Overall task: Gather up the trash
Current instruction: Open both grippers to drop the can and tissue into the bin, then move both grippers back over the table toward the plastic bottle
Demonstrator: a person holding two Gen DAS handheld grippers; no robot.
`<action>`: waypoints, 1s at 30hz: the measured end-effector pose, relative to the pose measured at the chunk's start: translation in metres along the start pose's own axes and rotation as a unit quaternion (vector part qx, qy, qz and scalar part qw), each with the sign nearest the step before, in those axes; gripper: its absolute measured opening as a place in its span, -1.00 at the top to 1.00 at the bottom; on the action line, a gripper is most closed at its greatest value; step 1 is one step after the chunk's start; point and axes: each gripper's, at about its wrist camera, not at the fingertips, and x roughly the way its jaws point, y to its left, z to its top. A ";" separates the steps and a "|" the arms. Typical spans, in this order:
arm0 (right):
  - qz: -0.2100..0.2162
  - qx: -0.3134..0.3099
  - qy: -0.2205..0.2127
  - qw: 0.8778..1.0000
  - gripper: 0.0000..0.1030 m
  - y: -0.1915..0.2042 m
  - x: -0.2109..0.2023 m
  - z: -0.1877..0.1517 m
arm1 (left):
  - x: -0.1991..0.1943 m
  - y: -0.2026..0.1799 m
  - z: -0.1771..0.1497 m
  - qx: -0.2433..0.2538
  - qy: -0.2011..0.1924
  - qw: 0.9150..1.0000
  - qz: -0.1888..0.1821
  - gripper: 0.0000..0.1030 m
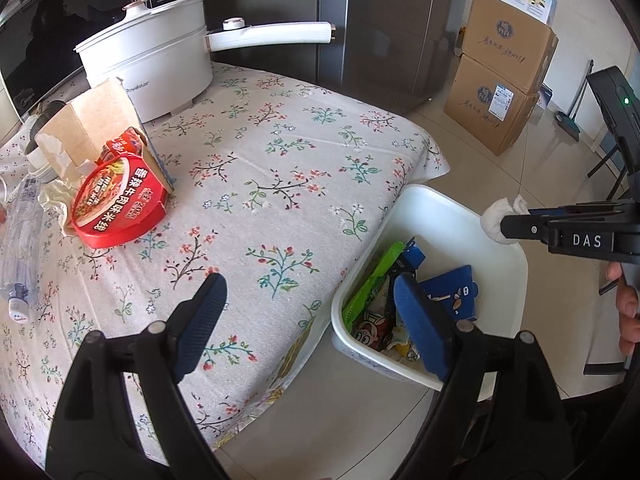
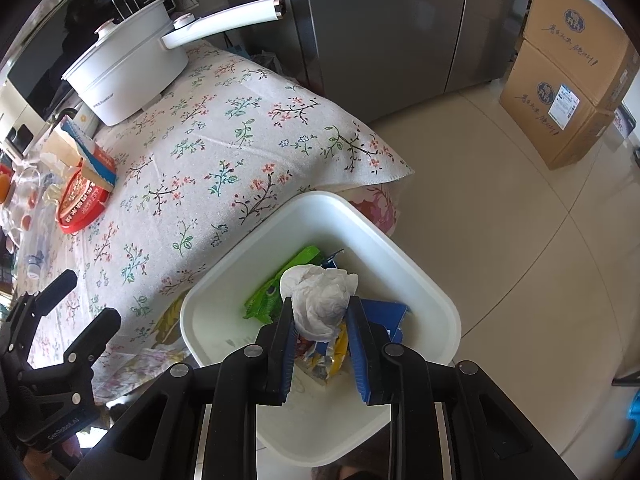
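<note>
My right gripper hangs over the white bin, its blue pads closed on a crumpled white tissue. In the left wrist view that tissue sticks out of the right gripper above the bin's far rim. The bin holds a green wrapper, blue packets and snack wrappers. My left gripper is open and holds nothing, over the table's edge beside the bin. A red noodle-bowl lid, a torn cardboard box and a clear plastic bottle lie at the table's left.
A white electric pot with a long handle stands at the back of the floral tablecloth, in front of a microwave. A grey fridge is behind. Two stacked cardboard boxes sit on the tiled floor to the right.
</note>
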 end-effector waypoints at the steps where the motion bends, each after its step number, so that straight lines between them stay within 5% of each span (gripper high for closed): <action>1: 0.002 -0.002 0.004 1.000 0.32 0.002 0.001 0.000 | -0.001 0.002 0.000 -0.001 -0.001 1.000 0.003 -0.73; 3: -0.005 -0.002 0.001 1.000 -0.32 0.005 -0.001 0.000 | -0.004 0.006 0.000 -0.006 -0.004 1.000 0.009 -0.78; 4: -0.009 -0.003 -0.006 1.000 -0.36 0.006 -0.003 -0.001 | -0.004 0.007 0.001 -0.008 -0.006 1.000 0.010 -0.79; 30: -0.017 -0.033 -0.039 0.999 -0.50 0.053 -0.021 0.018 | -0.028 0.089 0.008 -0.072 -0.009 0.995 0.067 -0.83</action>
